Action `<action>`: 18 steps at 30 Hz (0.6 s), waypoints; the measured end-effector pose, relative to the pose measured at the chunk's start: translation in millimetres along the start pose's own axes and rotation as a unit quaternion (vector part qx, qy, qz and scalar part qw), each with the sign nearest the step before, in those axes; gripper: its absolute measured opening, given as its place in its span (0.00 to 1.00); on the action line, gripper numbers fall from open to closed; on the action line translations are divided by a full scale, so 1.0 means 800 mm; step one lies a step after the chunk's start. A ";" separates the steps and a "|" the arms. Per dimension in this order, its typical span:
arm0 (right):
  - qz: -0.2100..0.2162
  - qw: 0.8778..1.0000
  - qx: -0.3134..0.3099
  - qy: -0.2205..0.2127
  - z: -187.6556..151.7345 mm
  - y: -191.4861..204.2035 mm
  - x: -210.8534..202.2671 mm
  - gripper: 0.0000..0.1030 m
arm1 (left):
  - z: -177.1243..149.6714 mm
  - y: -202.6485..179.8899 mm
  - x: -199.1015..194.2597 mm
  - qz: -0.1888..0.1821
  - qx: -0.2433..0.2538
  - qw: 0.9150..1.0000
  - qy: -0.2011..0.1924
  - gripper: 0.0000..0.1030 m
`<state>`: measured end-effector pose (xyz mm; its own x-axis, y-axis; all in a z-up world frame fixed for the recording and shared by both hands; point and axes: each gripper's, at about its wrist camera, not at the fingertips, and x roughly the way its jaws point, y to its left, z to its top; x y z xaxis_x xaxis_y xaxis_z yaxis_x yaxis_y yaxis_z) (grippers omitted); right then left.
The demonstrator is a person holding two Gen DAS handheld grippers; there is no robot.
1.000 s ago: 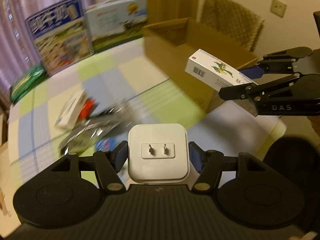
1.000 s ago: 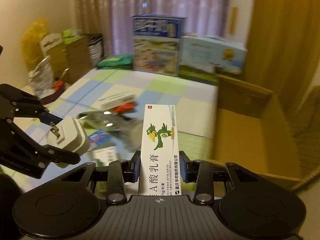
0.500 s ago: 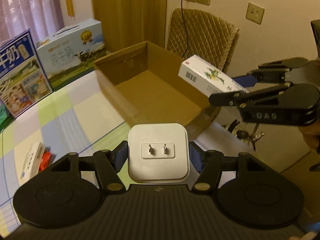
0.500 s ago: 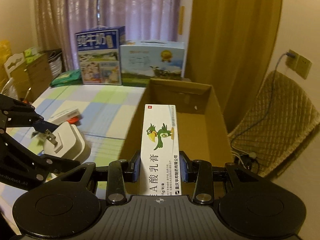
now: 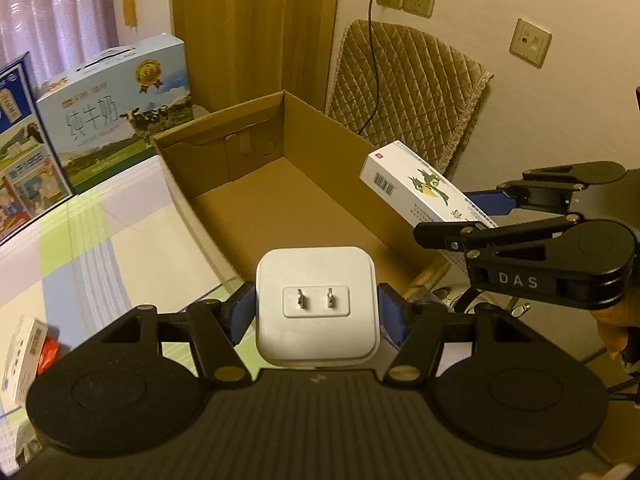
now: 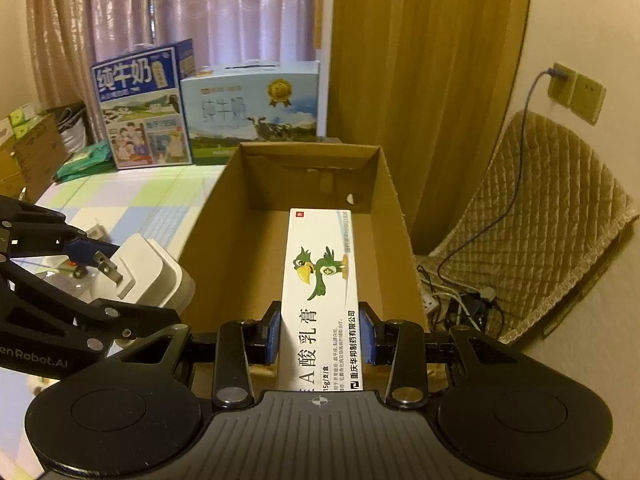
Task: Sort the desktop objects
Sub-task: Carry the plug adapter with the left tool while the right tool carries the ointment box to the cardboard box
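Cardboard box (image 5: 280, 208) now nearer, left jaws gripping charger (image 5: 316, 304), right jaws gripping ointment carton (image 6: 320, 292).

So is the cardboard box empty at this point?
Empty as far as visible: the cardboard box shows bare floor; its near end is hidden behind the ointment carton.

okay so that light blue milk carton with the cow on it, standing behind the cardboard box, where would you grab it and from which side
Judging by its pose, take the light blue milk carton by the carry handle on its top, coming down from above. It stands upright, its faces look too wide for either tool, the dark blue carton crowds one side and the cardboard box sits in front.
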<state>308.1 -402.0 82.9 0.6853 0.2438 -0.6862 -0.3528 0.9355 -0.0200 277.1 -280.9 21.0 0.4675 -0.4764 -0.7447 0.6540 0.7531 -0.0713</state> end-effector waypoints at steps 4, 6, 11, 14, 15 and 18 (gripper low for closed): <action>-0.009 1.000 0.007 0.003 0.003 -0.013 0.013 0.34 | 0.011 0.000 0.018 0.002 0.009 1.000 0.002 0.58; -0.012 1.000 0.008 0.004 0.003 -0.018 0.019 0.34 | 0.015 0.000 0.025 0.000 0.008 1.000 0.001 0.58; -0.018 1.000 0.017 0.008 0.003 -0.032 0.032 0.34 | 0.021 -0.004 0.045 -0.006 0.010 1.000 0.002 0.58; -0.021 1.000 0.021 0.011 0.002 -0.038 0.037 0.34 | 0.023 -0.008 0.057 -0.010 0.010 1.000 0.005 0.59; -0.021 0.999 0.021 0.011 0.001 -0.040 0.038 0.34 | 0.023 -0.008 0.061 -0.012 0.010 1.000 0.007 0.59; -0.023 0.999 0.023 0.012 0.000 -0.043 0.041 0.34 | 0.024 -0.009 0.071 -0.012 0.011 1.000 0.012 0.58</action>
<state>343.1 -426.4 61.2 0.6847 0.1956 -0.7021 -0.2914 0.9564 -0.0178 310.6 -322.1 -7.8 0.4377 -0.4821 -0.7589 0.6771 0.7321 -0.0746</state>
